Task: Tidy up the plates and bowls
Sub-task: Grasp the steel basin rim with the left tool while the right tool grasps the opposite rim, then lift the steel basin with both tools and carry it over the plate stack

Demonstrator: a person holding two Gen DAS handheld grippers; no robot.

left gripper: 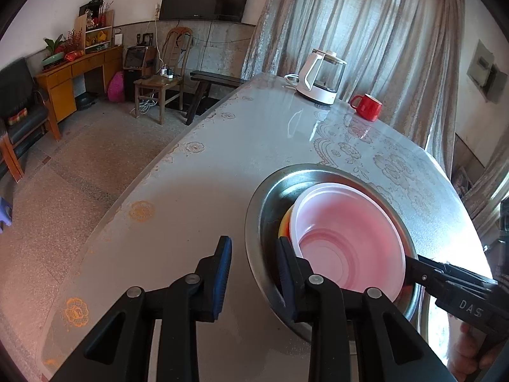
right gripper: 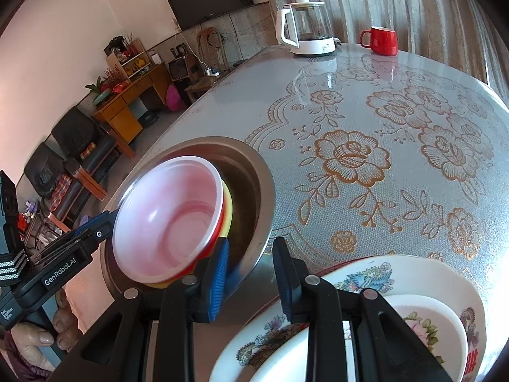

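**Both grippers at the metal basin's rim**

The left gripper (left gripper: 253, 273) has its partly spread fingers (left gripper: 222, 273) straddling the rim of the metal basin (left gripper: 254, 222) on the table (left gripper: 222, 165). The right gripper (right gripper: 249, 273) straddles the opposite rim likewise. I cannot tell whether either pinches it. Stacked bowls (right gripper: 165, 219) lie inside.

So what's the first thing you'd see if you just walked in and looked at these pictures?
Probably the pink bowl, nested with other bowls inside a big metal basin near the table's front edge, with both grippers straddling the basin's rim. Next, the flowery plates stacked beside it, then the bright red mug and white kettle at the far end.
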